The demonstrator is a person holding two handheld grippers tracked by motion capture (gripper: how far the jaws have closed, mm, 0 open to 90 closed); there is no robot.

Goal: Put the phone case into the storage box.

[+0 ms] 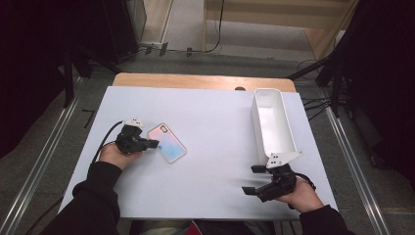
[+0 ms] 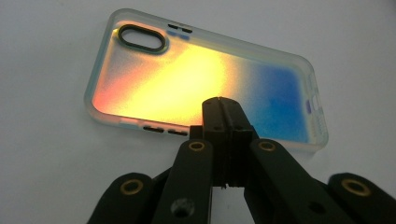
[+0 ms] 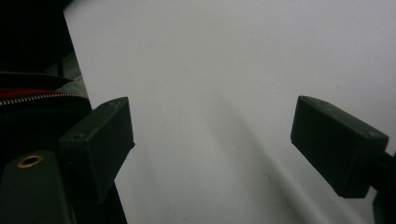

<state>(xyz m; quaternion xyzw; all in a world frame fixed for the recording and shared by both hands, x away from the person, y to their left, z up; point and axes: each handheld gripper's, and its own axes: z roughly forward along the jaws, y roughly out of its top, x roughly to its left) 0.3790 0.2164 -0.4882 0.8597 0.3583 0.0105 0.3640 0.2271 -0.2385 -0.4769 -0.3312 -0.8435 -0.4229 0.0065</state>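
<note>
Your left gripper sits at centre left of the high view with its jaws together, their tips at the near long edge of the phone case. In the left gripper view the two pads meet in front of that case with no gap between them; whether they pinch the case's rim or merely rest against it you cannot tell from these frames, since the closed tips cover the edge. The case lies flat on the white table, camera cut-out toward the upper left of the left gripper view, well apart from the white bin that stands at the right of the high view. Your right gripper rests low at the lower right of the high view, just below the bin's near end, jaws apart and holding nothing; the right gripper view shows bare table between its pads. Assessment: the work appears to be at its first step. The case has been reached, not lifted, and the bin looks empty. If the case is meant for the bin, then securing the grip, the carry across the table and the placement all remain.
</note>
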